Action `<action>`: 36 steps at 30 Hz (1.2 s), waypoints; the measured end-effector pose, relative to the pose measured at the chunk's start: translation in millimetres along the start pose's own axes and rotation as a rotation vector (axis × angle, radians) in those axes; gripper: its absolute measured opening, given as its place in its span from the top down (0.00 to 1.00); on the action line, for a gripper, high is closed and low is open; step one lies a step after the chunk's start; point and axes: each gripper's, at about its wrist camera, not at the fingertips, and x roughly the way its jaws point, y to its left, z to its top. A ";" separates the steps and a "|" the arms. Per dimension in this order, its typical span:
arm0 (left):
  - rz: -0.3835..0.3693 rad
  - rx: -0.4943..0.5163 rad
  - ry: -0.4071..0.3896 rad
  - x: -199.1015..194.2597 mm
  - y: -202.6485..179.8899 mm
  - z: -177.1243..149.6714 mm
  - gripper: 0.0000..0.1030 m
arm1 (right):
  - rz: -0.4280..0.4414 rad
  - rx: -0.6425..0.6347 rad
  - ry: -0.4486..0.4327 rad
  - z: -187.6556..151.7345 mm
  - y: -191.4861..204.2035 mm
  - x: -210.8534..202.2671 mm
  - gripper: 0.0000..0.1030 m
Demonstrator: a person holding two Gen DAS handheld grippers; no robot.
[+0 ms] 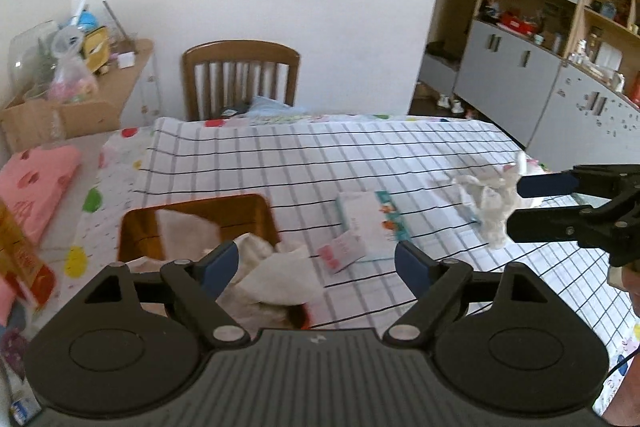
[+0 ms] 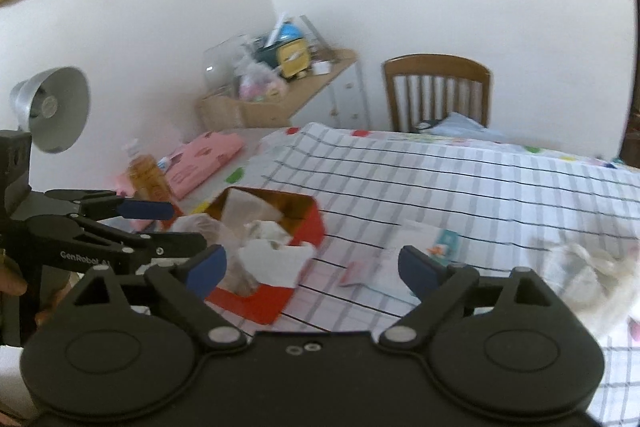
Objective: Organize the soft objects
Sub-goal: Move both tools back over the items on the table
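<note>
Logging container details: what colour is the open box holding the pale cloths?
The box is red outside with an orange-brown interior; the right wrist view shows it best.

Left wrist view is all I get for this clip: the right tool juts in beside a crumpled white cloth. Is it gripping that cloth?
Observer: No. In its own view the right tool stands open and empty; the white cloth lies on the checked tablecloth, off to its right.
Operator: I mostly see the box from inside. What colour is it outside?
Observer: The box is red on the outside.
Operator: Anything beyond the frame's left edge that I miss?
Observer: A grey desk lamp stands behind the open left tool.
</note>
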 end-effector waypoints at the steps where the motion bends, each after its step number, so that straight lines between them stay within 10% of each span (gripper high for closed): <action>1: -0.005 0.002 0.002 3.0 -2.8 0.9 0.11 | -0.012 0.010 -0.004 -2.4 -5.0 -4.3 0.08; 36: -0.127 0.257 0.302 184.2 -34.4 2.9 0.07 | -0.203 0.142 0.118 -37.0 -177.1 -10.3 0.06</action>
